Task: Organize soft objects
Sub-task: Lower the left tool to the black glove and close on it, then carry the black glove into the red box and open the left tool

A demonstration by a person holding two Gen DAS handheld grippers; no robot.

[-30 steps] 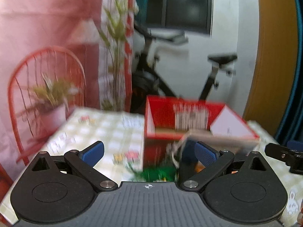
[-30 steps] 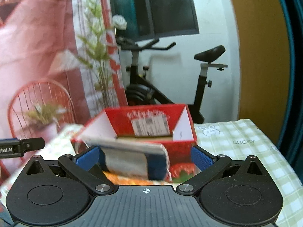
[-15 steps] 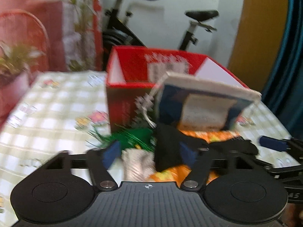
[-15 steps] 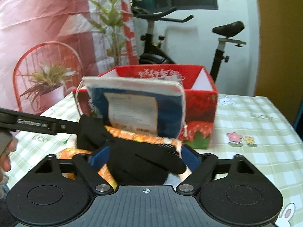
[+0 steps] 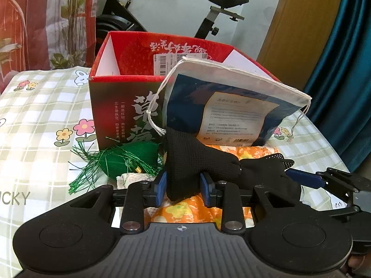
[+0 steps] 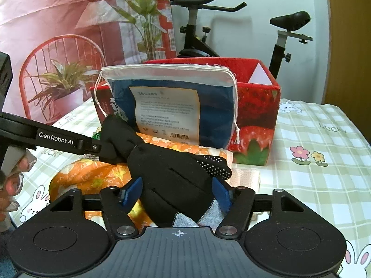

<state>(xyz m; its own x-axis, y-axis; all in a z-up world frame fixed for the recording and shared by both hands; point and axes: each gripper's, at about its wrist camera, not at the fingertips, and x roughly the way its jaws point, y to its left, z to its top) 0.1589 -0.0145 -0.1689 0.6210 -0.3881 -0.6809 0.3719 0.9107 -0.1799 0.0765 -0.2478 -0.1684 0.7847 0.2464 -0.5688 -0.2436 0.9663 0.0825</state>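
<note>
The left gripper [image 5: 183,188] is seen with its blue pads [image 5: 161,187] closing against the cuff end of a black knitted glove with dotted fingertips [image 5: 199,162], which is pinched between them. The right gripper [image 6: 177,191] is closing around the broad palm of the same glove [image 6: 171,173], whose sides are met by its blue pads [image 6: 132,191]. The glove is stretched between the two grippers above an orange flower-printed cloth [image 6: 97,173] laid on a green-and-white checked tablecloth [image 5: 34,115]. A blue-and-white drawstring pouch with a printed label [image 5: 231,106] is leaned upright against the front of an open red cardboard box printed with strawberries [image 6: 255,120], just behind the cloth. A green tasselled ornament [image 5: 125,159] is found on the tablecloth beside the box, touching a pale towel [image 5: 129,177]. Fingers of a person's hand [image 6: 14,173] are glimpsed at the left edge of the right wrist view.
</note>
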